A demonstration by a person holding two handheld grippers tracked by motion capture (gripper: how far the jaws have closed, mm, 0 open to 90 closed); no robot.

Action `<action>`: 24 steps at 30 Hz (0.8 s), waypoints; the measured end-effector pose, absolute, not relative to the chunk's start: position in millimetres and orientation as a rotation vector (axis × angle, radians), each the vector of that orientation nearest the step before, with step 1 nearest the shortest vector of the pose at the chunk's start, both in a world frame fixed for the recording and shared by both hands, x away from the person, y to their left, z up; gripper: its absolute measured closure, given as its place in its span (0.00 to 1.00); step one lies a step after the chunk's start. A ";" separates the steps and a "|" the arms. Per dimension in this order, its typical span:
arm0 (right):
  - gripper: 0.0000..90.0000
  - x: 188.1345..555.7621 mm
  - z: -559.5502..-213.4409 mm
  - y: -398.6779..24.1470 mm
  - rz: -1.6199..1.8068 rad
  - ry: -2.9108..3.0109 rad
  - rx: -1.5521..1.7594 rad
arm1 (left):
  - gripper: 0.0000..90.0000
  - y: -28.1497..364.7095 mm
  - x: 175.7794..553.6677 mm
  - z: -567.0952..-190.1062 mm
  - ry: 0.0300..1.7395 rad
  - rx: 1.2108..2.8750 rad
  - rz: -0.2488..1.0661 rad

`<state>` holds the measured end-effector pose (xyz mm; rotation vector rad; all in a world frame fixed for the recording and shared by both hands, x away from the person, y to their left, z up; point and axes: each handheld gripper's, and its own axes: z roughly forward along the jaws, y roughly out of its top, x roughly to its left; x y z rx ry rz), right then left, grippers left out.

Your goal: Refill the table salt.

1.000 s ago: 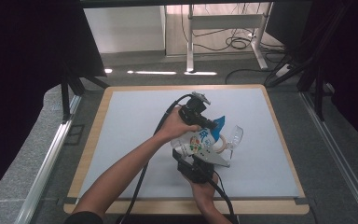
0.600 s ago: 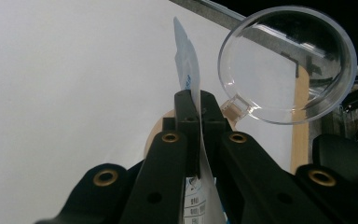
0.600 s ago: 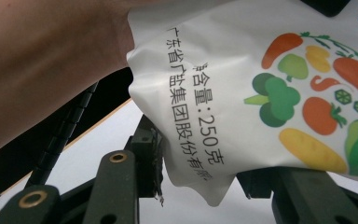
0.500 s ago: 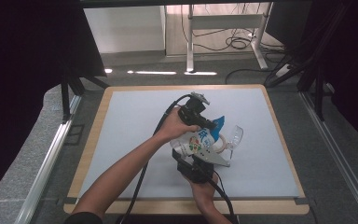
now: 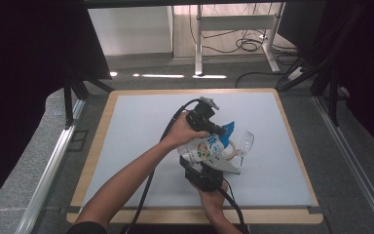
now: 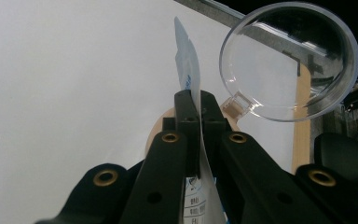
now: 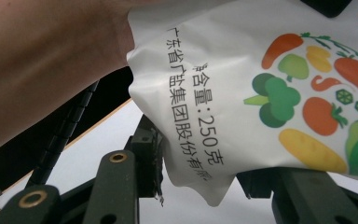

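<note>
Both grippers are holding the pouch (image 5: pixel 205 148) above the mat (image 5: pixel 136 131). The left gripper (image 6: pixel 195 105) is pinching its thin top edge; the right gripper (image 7: pixel 200 179) is clamping its bottom. It looks soft, light and slippery, so seams grip best. A clear lid (image 6: pixel 289 60) is lying just beside the pouch.
</note>
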<state>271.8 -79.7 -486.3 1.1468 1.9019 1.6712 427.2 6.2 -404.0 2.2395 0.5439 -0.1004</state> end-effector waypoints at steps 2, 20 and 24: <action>0.64 271.8 -486.2 -79.7 1.672 1.900 1.148 | 1.00 6.2 427.3 -403.9 0.545 2.238 -0.102; 0.64 271.8 -485.0 -80.3 1.675 1.894 1.152 | 1.00 4.7 428.0 -402.7 0.546 2.240 -0.104; 0.64 271.7 -484.6 -80.5 1.677 1.891 1.150 | 1.00 4.5 427.8 -401.9 0.544 2.242 -0.103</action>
